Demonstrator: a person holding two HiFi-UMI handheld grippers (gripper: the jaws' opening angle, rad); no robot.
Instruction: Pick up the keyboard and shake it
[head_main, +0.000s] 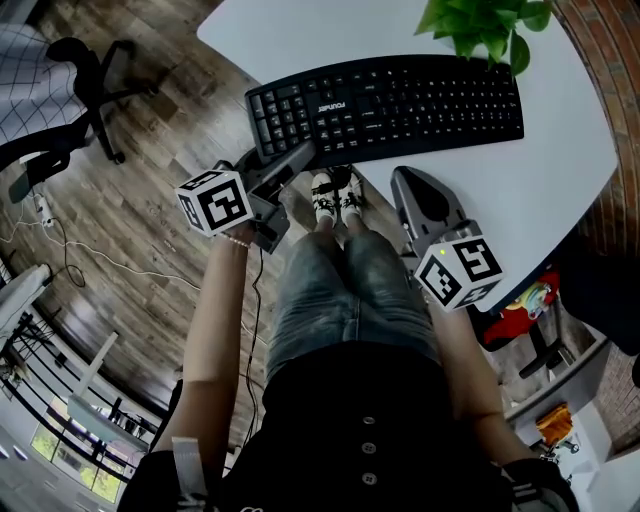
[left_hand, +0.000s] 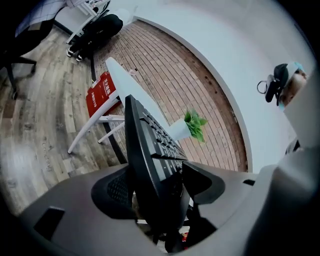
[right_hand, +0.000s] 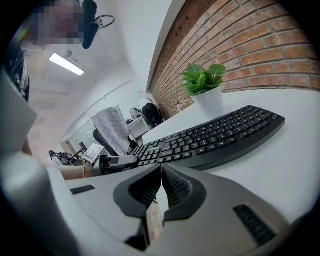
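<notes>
The left claw (left_hand: 156, 197) clamps the keyboard's (head_main: 390, 105) end on the desk (head_main: 565, 165); the right claw (right_hand: 161, 174), pinched closed and empty, hovers near it.

1. The head view is looking steeply down onto the keyboard (head_main: 385, 105) and table (head_main: 560, 170).
2. The left gripper view is sitting close, facing along the keyboard toward the plant (left_hand: 195, 125).
3. The right gripper view is looking low across the table; all three are sharing keyboard and plant.

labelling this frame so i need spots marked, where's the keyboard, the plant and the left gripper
keyboard (head_main: 400, 100), head view, middle of the key rows
plant (head_main: 480, 25), head view, on the green leaves
left gripper (head_main: 303, 155), head view, its tips, closed on the keyboard's near edge
</notes>
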